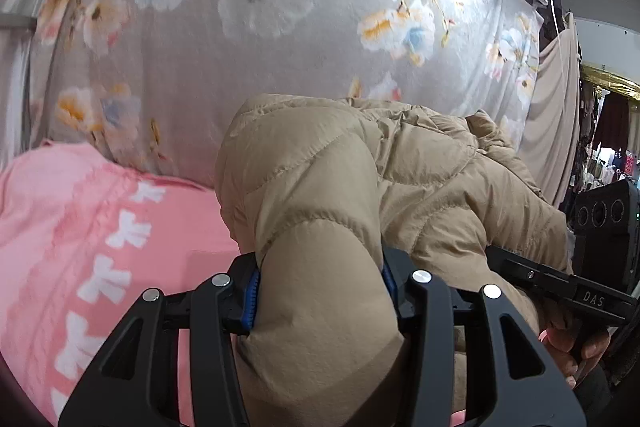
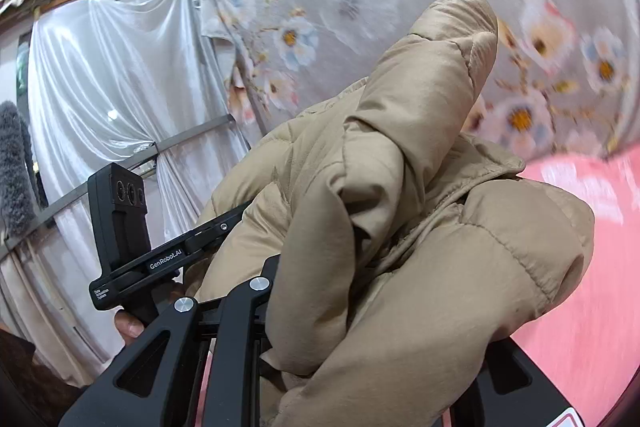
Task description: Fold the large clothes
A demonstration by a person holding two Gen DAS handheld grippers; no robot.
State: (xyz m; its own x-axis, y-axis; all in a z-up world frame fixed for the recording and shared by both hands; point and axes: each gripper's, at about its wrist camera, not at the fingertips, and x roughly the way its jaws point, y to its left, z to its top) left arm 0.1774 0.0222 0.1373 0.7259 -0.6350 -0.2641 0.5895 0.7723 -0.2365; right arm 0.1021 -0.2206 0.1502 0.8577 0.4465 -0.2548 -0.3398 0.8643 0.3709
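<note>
Left tongs (image 1: 320,291) are clamped on a thick fold of the tan quilted jacket (image 1: 360,179), blue pads pressing both sides; right tongs (image 2: 320,307) grip another bunch of it, though the padding hides their far finger; the jacket hangs lifted between the two, its long axis running across from one to the other, one puffy end sticking up toward the floral sheet (image 1: 240,47) behind; below lies pink bedding (image 1: 80,227) with white bows; the right tool's bar reads "DAS", the left tool's "GenRobot.AI"; a white curtain (image 2: 120,67) hangs beyond.
</note>
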